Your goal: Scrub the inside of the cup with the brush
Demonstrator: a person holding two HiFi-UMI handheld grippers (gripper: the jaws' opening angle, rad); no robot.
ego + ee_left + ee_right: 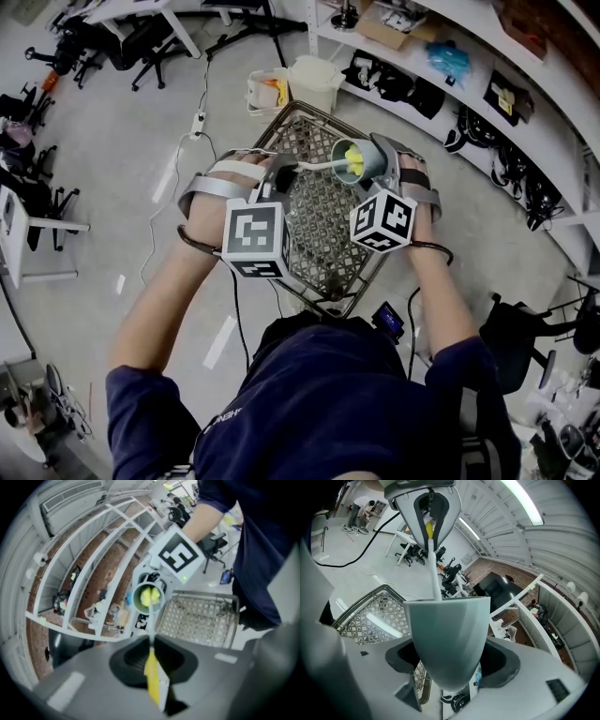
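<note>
My right gripper (pixel 375 173) is shut on a pale grey-green cup (pixel 360 159), held tilted with its mouth toward the left gripper. In the right gripper view the cup (pixel 449 637) fills the middle between the jaws. My left gripper (pixel 274 176) is shut on the yellow and white handle (pixel 153 667) of a brush. Its thin white shaft (pixel 317 165) runs across into the cup, and the yellow brush head (pixel 353 161) sits inside the cup's mouth. From the left gripper view the brush head (pixel 149 595) shows within the cup's rim (pixel 137 603).
Below both grippers stands a metal wire-mesh basket (pixel 323 225) on a stand. A white bucket (pixel 315 82) and a small bin (pixel 266 90) rest on the floor beyond it. Shelving with gear (pixel 441 84) runs along the right. Cables trail on the floor at left (pixel 169 178).
</note>
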